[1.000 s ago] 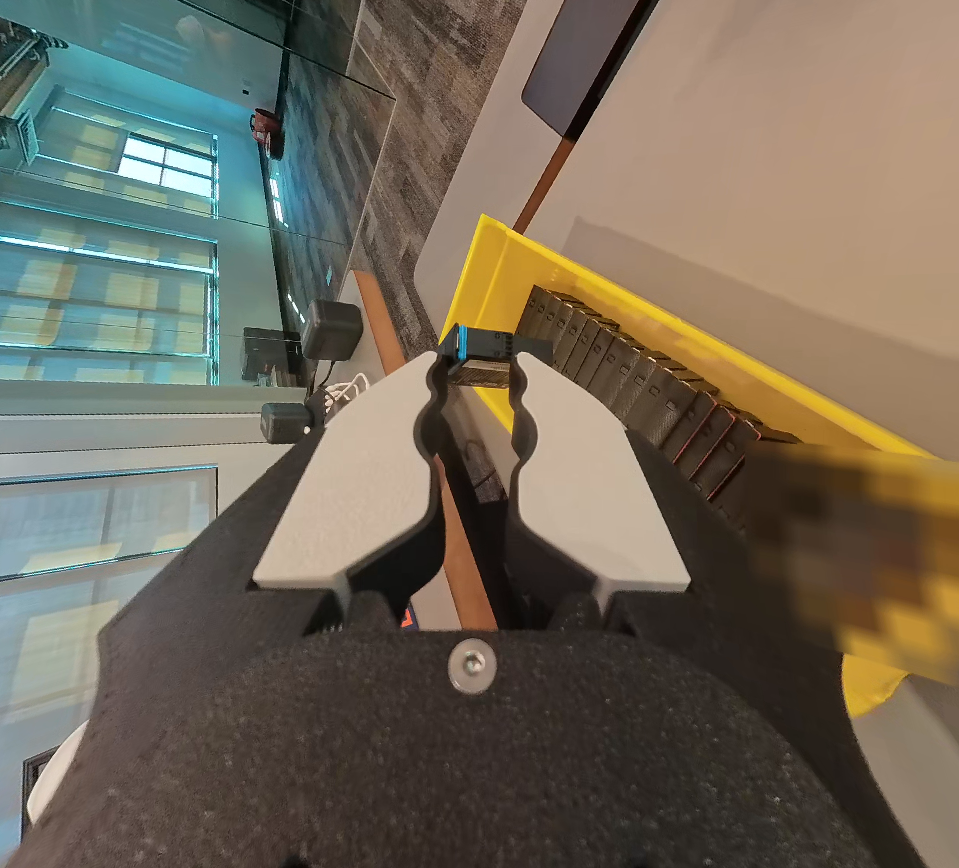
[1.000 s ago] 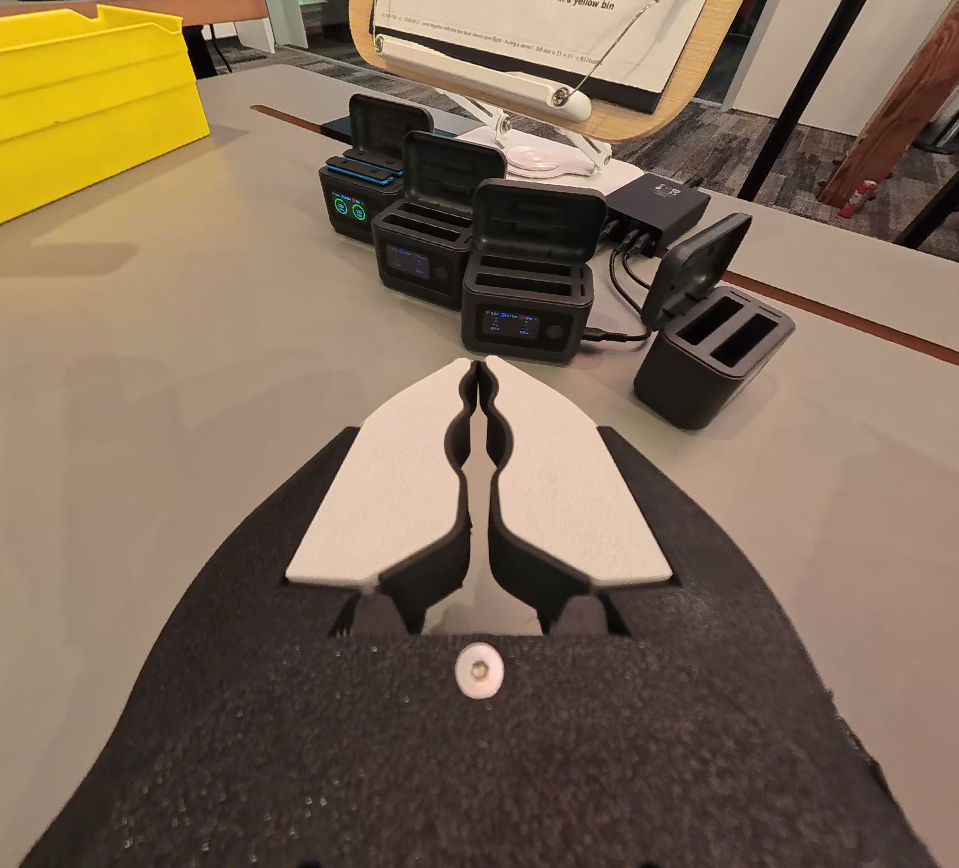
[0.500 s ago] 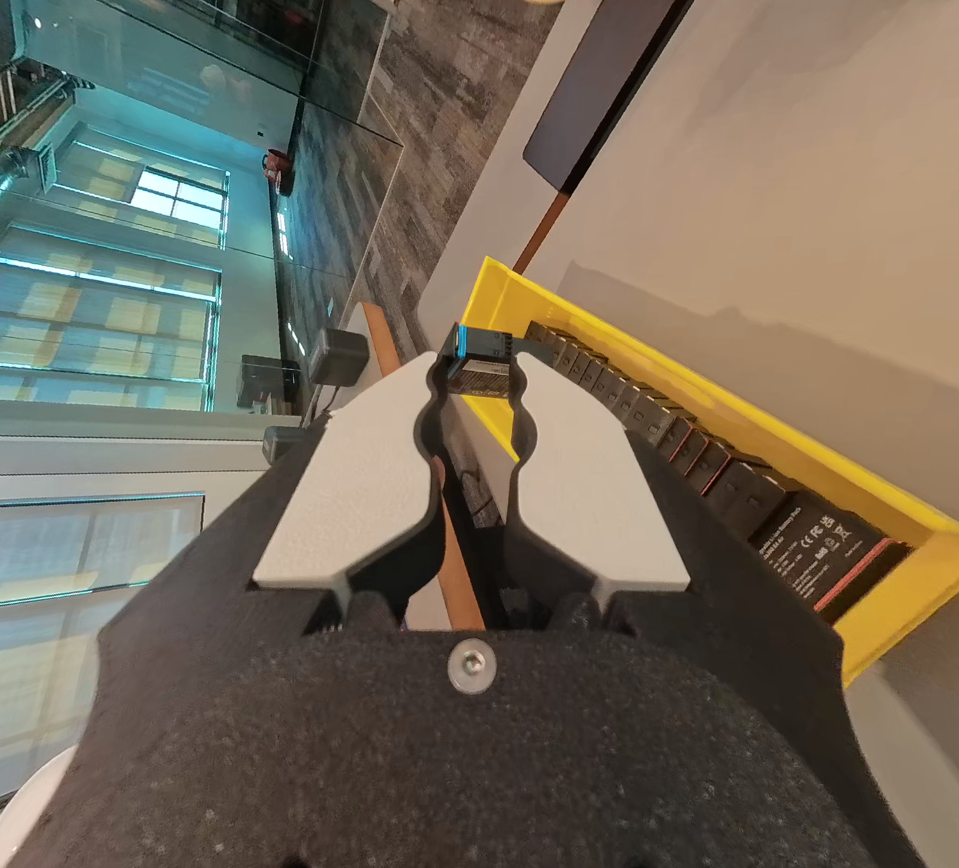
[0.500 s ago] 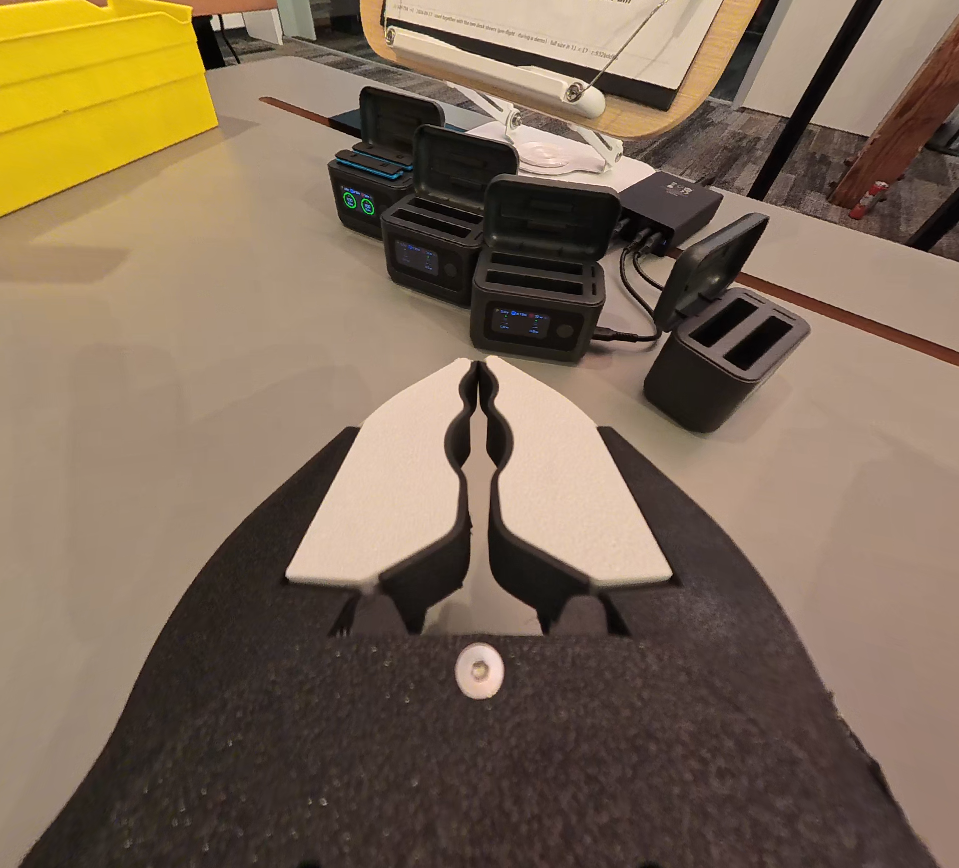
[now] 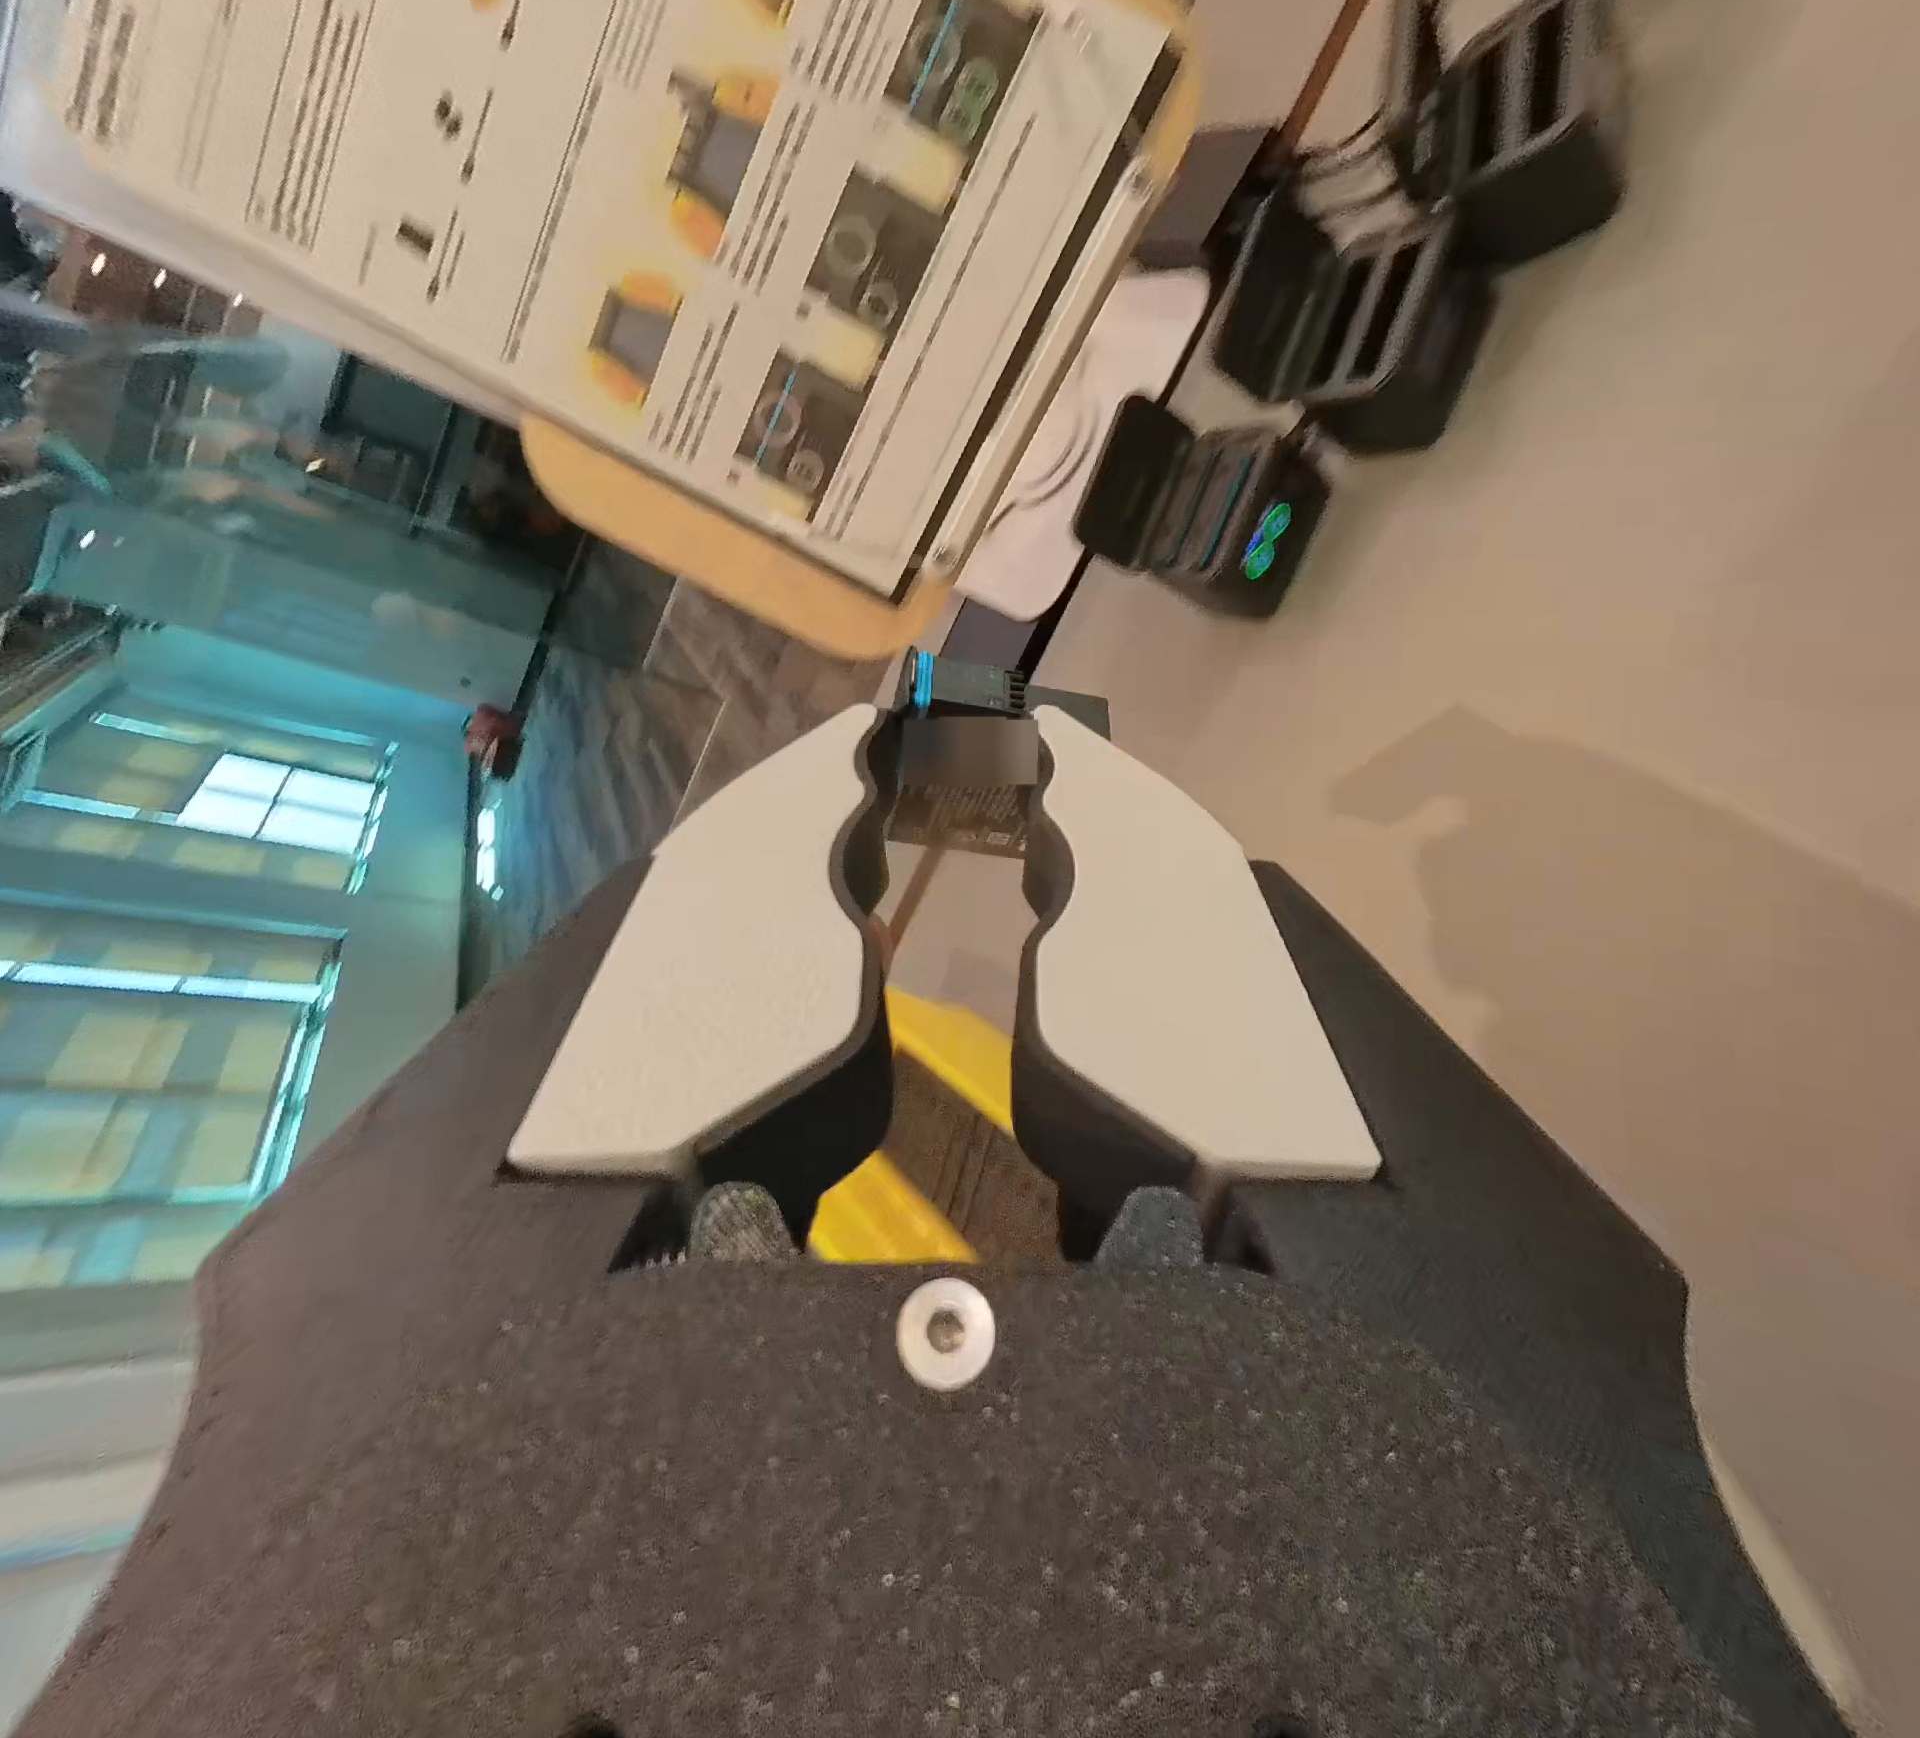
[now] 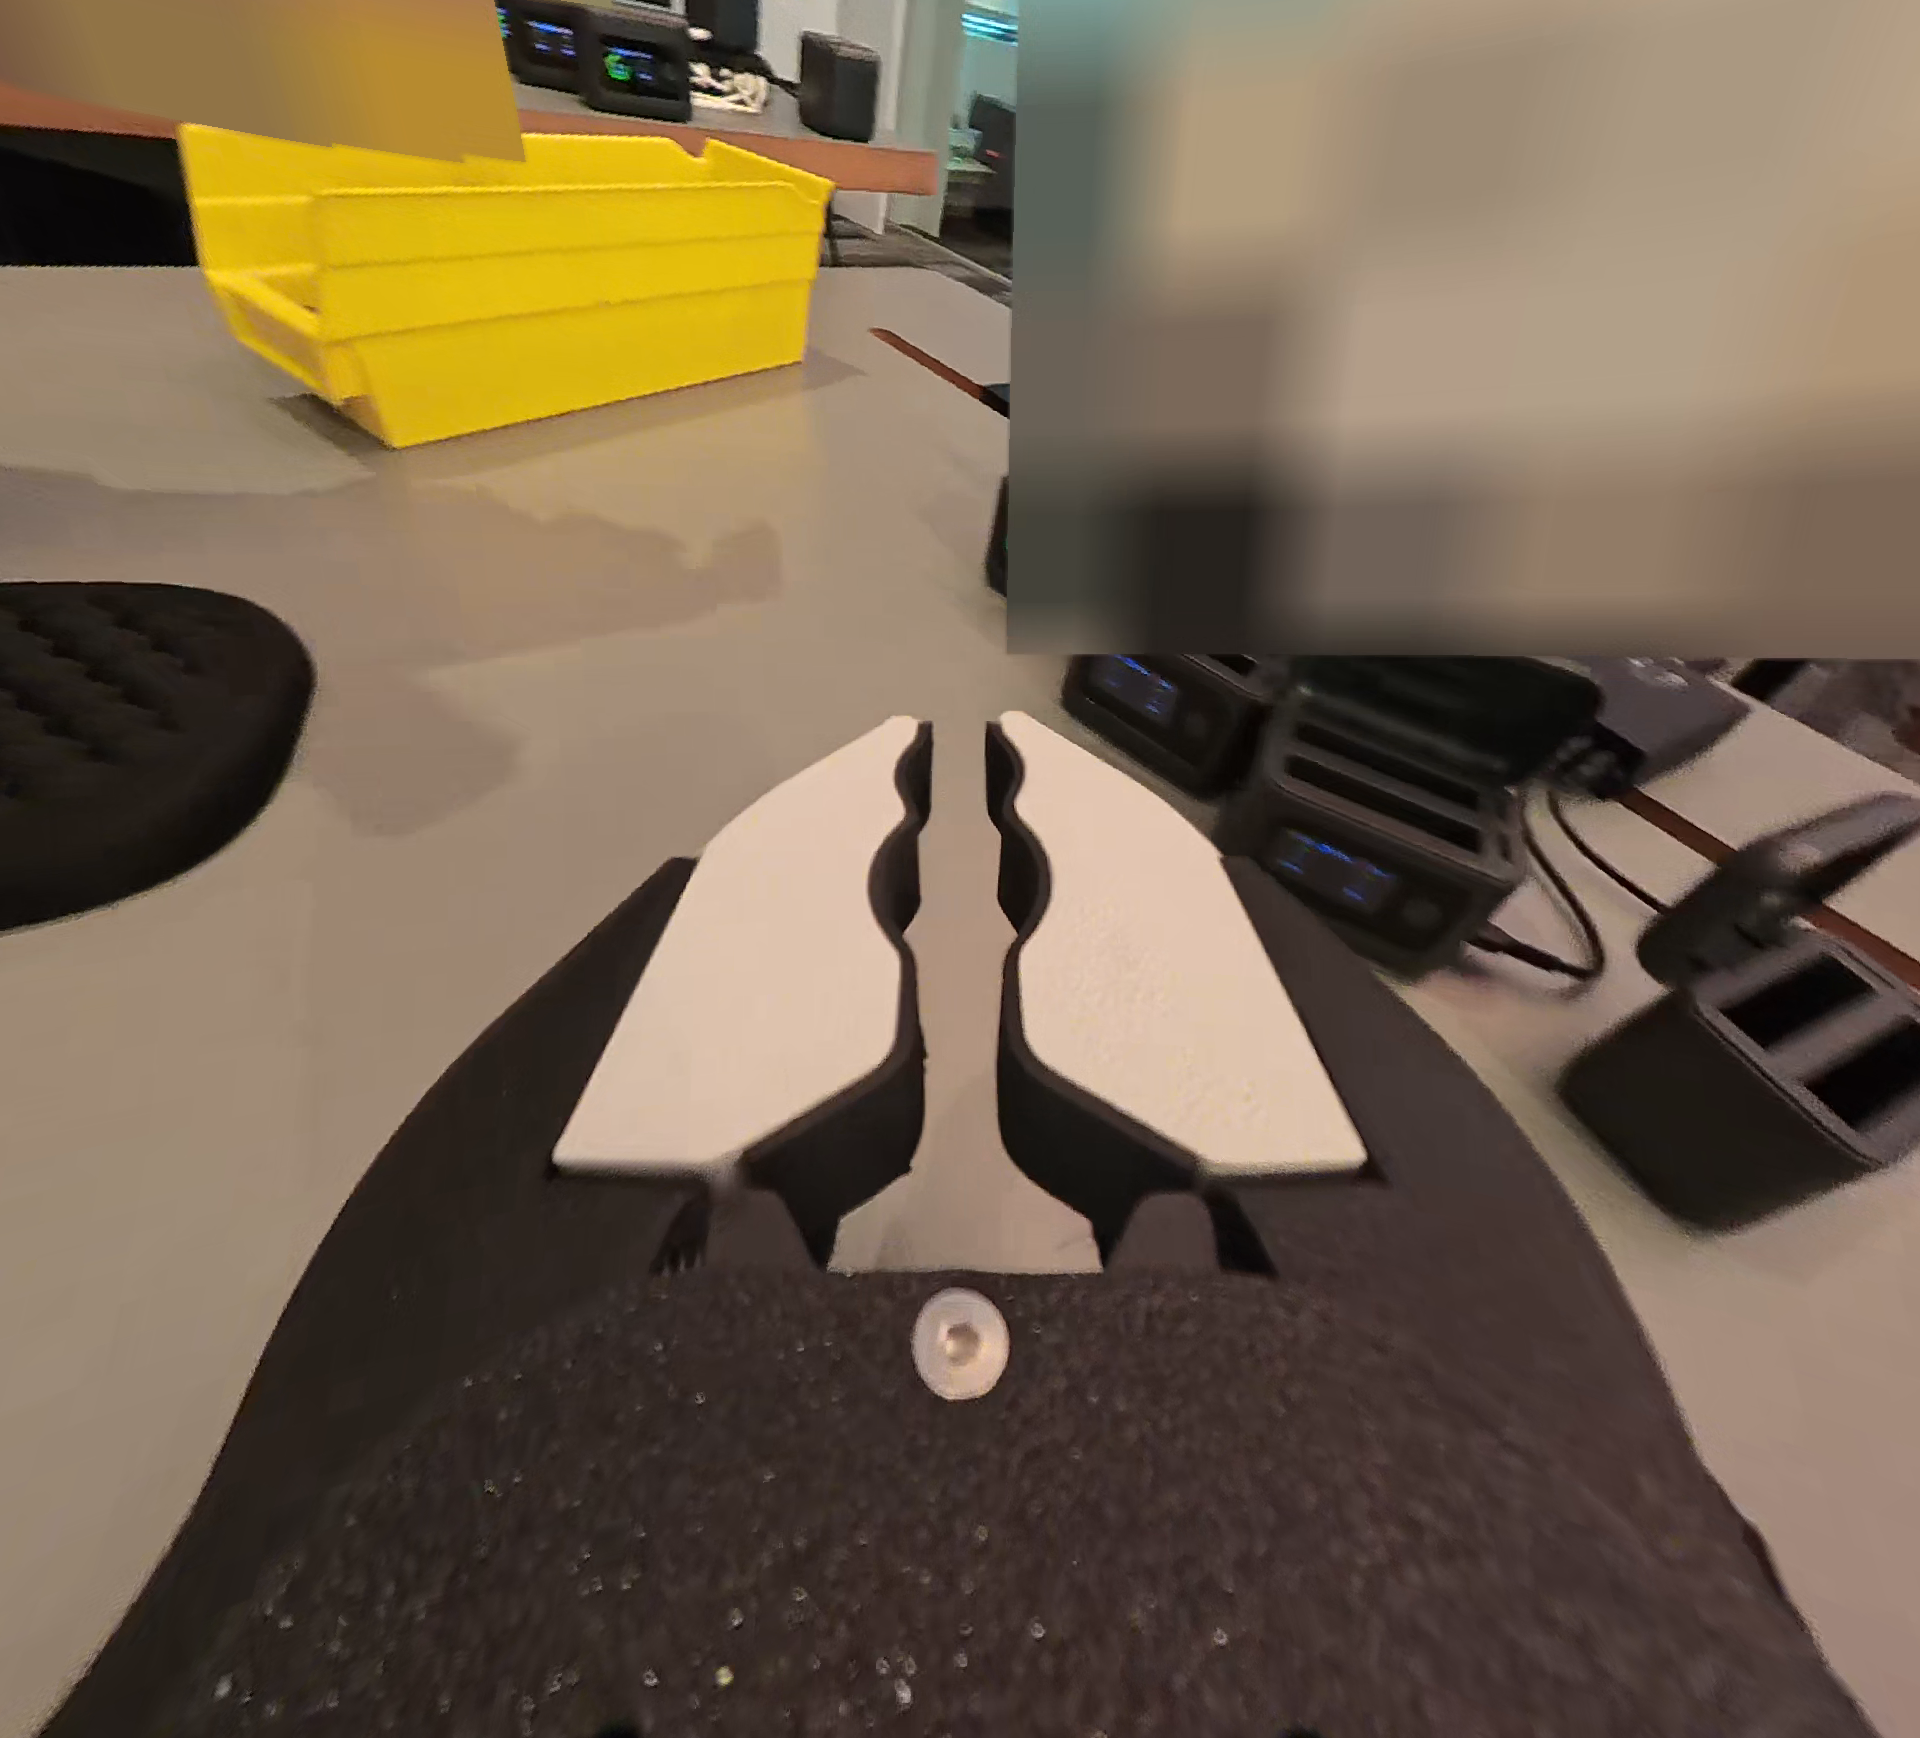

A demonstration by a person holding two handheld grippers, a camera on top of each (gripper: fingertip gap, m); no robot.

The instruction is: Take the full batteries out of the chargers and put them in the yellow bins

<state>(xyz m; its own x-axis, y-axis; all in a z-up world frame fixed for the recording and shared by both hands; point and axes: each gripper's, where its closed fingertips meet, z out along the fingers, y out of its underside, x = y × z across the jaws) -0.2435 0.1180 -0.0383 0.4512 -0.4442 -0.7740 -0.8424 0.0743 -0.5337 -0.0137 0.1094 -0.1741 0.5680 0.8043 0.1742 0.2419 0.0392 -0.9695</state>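
The left gripper (image 5: 961, 743) clamps a black battery (image 5: 968, 748) with a blue end between its white fingertips, the fingers (image 5: 727, 950) set narrowly apart by the battery's width. Below the fingers, at 6 o'clock in the gap, a strip of yellow bin (image 5: 940, 1044) shows with dark batteries lying in it. At 1 o'clock stands a charger (image 5: 1247, 525) with green lights and its lid open; more chargers (image 5: 1382, 317) trail off toward 2 o'clock, blurred. A board bearing a printed sheet (image 5: 582, 161) leans at 11 o'clock.

The right gripper (image 6: 958, 738) hovers above the grey table (image 6: 623, 608), holding nothing, its fingers (image 6: 769, 971) a narrow slot apart and touching nothing. Two stacked yellow bins (image 6: 540, 306) sit on the table at 11 o'clock, well apart from the fingertips. Open chargers (image 6: 1361, 847) with blue screens stand at 3 o'clock, and an empty two-slot charger (image 6: 1766, 1096) lies farther right. Part of the other gripper's black body (image 6: 114, 732) shows at 9 o'clock.
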